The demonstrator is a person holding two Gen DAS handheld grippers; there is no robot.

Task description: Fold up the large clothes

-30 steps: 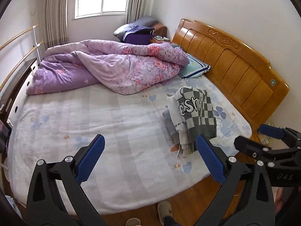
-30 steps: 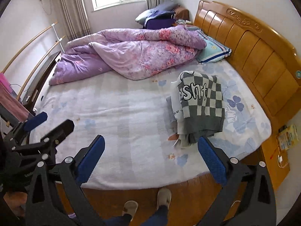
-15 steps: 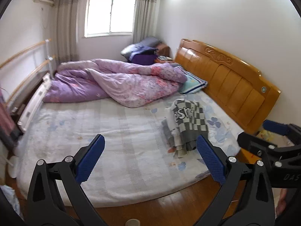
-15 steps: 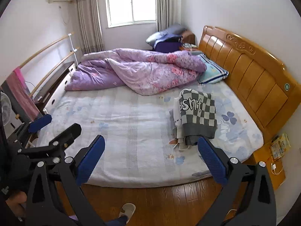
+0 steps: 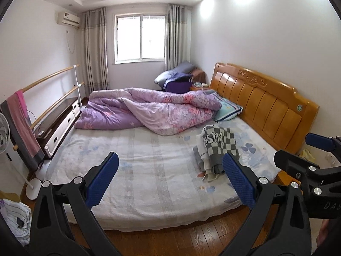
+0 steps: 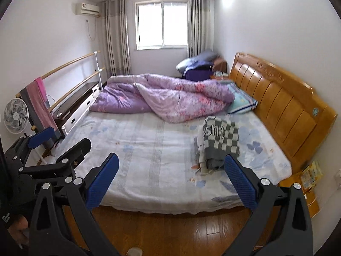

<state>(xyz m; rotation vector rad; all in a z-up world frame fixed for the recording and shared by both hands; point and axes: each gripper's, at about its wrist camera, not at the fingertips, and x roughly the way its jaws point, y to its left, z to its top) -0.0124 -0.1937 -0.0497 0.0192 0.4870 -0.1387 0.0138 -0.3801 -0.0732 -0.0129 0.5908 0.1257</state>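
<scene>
The wooden bed with pale flowered sheet (image 5: 149, 170) carries a crumpled purple floral quilt (image 5: 153, 111) and a folded pile of clothes topped by a grey-and-white checkered sweater (image 5: 219, 145). The pile lies well beyond both grippers, near the headboard. The left gripper (image 5: 170, 179) and the right gripper (image 6: 170, 181) stand wide apart, holding nothing.

We see a purple floral quilt (image 5: 153, 111) bunched at the bed's far end, a pillow (image 5: 228, 111) beside the wooden headboard (image 5: 262, 104), 1 window (image 5: 139, 39), an air conditioner (image 5: 68, 19), a white fan (image 6: 16, 115), 2 wooden rails (image 5: 51, 89), a pink towel (image 6: 40, 104).
</scene>
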